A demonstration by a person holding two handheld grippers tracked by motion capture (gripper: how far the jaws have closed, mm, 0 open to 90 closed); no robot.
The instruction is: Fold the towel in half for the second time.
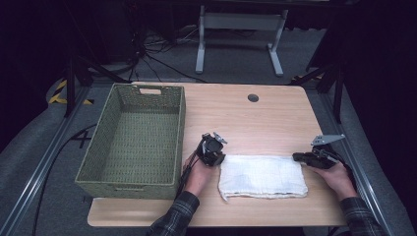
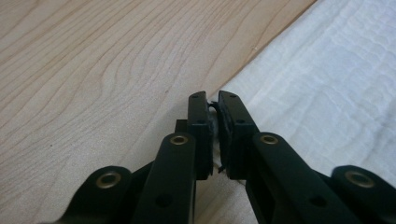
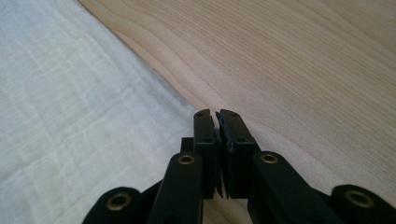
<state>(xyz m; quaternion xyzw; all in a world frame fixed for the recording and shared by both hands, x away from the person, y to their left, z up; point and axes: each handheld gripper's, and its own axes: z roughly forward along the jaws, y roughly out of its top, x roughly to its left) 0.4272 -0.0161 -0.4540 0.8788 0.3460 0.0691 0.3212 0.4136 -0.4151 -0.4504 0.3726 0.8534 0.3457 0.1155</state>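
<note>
Now the white cloth lies lengthwise between left gripper and right gripper, each with jaws pinching an end edge.

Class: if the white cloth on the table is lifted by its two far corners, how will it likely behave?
The white cloth looks thin and crinkled, so it will probably drape limply. Folded in layers, it may fall open. It seems light.

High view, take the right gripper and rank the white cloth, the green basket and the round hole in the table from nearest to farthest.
From the right gripper:
1. White cloth, right beside it, at its left along the near edge.
2. Round hole, farther back, near the table's far edge.
3. Green basket, across on the left side, beyond the left gripper.
</note>
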